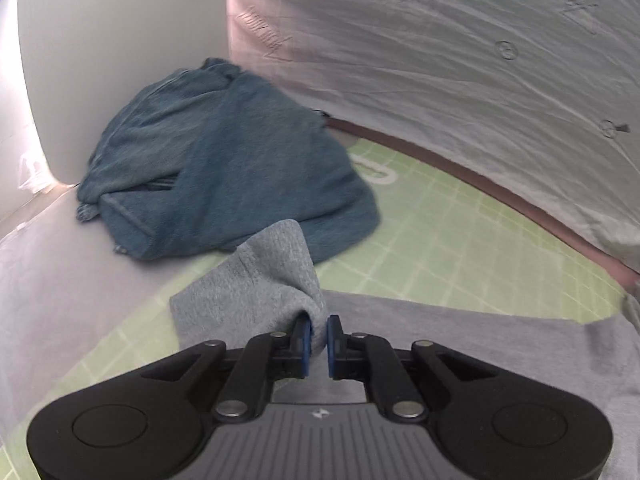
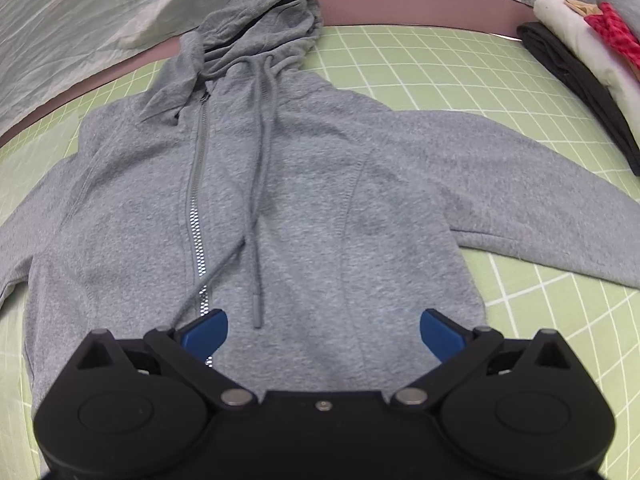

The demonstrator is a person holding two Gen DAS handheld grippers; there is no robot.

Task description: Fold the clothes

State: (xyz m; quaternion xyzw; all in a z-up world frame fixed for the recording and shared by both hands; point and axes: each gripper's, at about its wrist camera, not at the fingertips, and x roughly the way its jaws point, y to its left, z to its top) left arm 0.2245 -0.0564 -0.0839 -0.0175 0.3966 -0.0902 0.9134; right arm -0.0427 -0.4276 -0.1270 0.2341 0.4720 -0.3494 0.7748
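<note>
— Left gripper [image 1: 318,340]?
— Clenched on a grey sleeve cuff [image 1: 256,284], pinched between blue fingers [image 1: 305,340], raised off the green worktop [image 1: 460,248].
— Right gripper [image 2: 323,332]?
— Spread wide, grasping nothing; above the grey hoodie [image 2: 304,200], spread flat, zip side up.

A green grid mat [image 2: 460,80] is laid flat on the counter, with a dull pink strip [image 2: 400,4] exposed along its far edge. A wrinkled pale sheet [image 1: 460,60] is hung behind it. A white panel [image 1: 120,40] is seen standing at the left end.
</note>
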